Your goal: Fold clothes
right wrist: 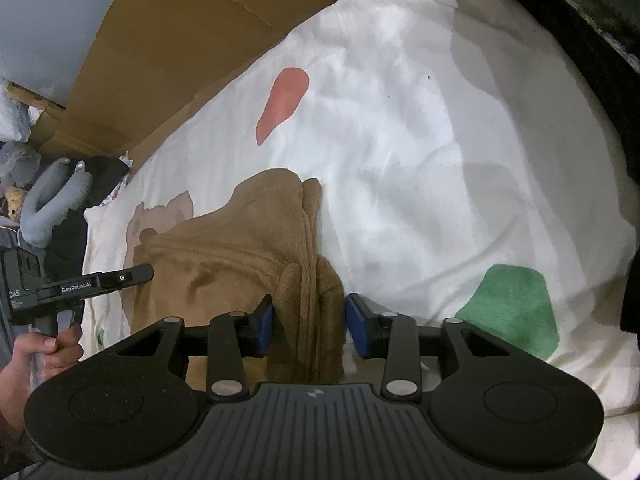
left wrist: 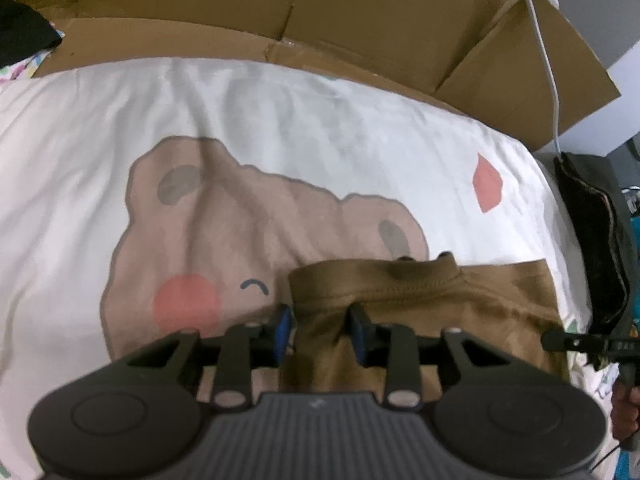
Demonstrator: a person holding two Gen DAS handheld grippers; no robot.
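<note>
A: Garment?
B: Brown top [left wrist: 420,304], soft fleecy knit with a stitched, ribbed neckband. It lies on a white sheet [left wrist: 320,128], partly folded, bunched into thick ridges in the right view [right wrist: 240,256].

A: Sheet?
B: Smooth cotton, lightly creased. Printed bear face [left wrist: 224,224]: tan, wavy outline, grey ears, pink round cheek. Also a coral petal shape [left wrist: 486,188] and, in the right view, a green patch [right wrist: 516,308].

A: Left gripper?
B: Left gripper [left wrist: 320,334] has black linkage arms and blue pads [left wrist: 283,334]. Jaws are apart, straddling the top's left edge near the neckband. Fabric sits between the pads; not pinched.

A: Right gripper?
B: Right gripper [right wrist: 308,326] is the same build. Jaws are spread around a rolled ridge of brown fabric. Left pad looks to touch the cloth, right pad is clear of it. Not clamped.

A: Anything else?
B: Flattened cardboard [left wrist: 280,12] behind the sheet, matte, with a crease and a torn seam. A white cable [left wrist: 548,64] runs over it. Dark padded thing [left wrist: 596,240] at the sheet's right edge; can't tell what. In the right view, a hand [right wrist: 40,352] grips the left tool's handle, and a grey plush toy [right wrist: 52,200] lies on dark cloth beyond the sheet.
</note>
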